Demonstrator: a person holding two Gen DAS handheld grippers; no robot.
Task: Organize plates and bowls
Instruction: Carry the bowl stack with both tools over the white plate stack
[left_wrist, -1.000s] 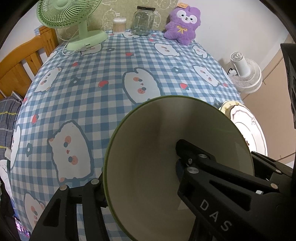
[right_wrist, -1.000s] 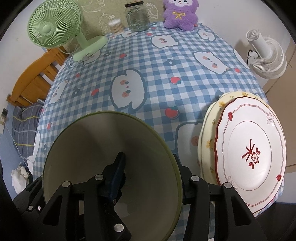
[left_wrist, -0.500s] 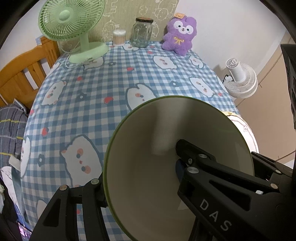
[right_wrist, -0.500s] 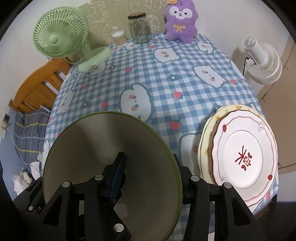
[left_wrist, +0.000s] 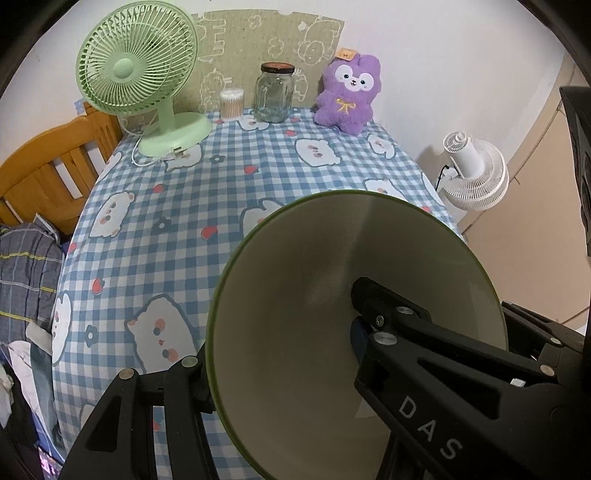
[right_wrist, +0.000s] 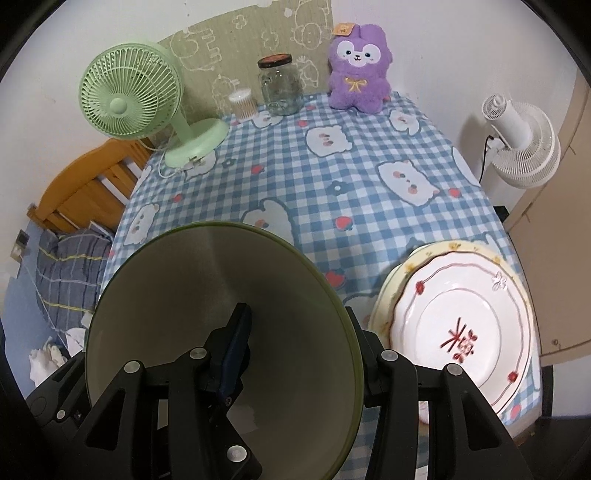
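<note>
Bowl (left_wrist: 332, 295) higher above checked tablecloth (left_wrist: 221, 184)

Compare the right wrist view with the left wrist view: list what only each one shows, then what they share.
Only the right wrist view: the stacked plates near the table's right edge, and the right gripper clamped across the rim of a green-rimmed bowl.
Only the left wrist view: the left gripper clamped on its own bowl; the plates are hidden.
Both: the checked tablecloth, green fan, glass jar, purple plush, white fan.
</note>
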